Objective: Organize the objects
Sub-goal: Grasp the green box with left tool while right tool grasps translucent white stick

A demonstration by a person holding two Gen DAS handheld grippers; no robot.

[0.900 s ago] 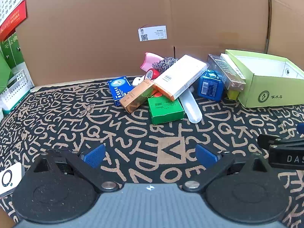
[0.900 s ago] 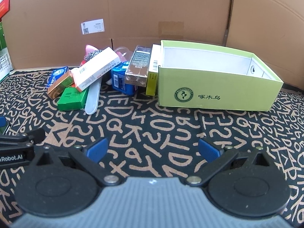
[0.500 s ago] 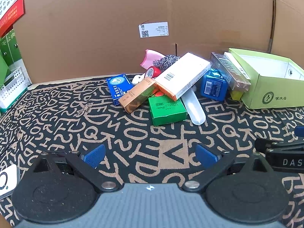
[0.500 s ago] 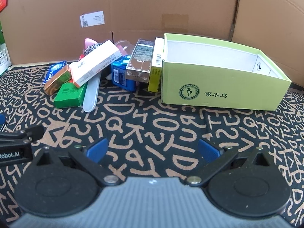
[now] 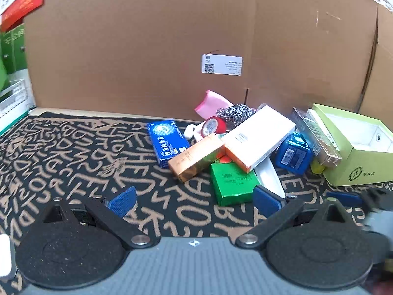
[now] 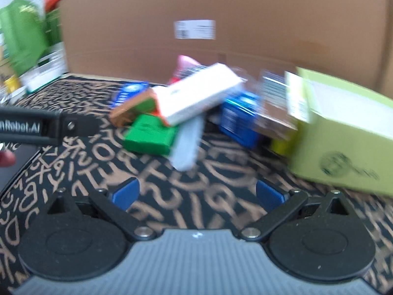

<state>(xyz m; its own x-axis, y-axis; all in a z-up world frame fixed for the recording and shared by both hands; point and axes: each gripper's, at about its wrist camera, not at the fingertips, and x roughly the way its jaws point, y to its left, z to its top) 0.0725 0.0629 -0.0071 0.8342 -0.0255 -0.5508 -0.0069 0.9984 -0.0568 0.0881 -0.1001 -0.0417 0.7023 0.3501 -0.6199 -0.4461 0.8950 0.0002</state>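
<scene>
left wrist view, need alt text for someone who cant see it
An open left gripper hangs empty over a black mat patterned with tan letters, facing a jumbled pile of small boxes. A white box lies atop a green box and an orange box; an open lime-green box sits right.

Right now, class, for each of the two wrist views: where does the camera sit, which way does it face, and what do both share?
Left wrist: sits behind the open left tool, low over the letter-patterned black mat, facing the cardboard wall; the right tool shows at the right edge.
Right wrist: sits behind the open right tool, blurred, facing the clutter.
Shared: flat green box, open lime-green cardboard box.
</scene>
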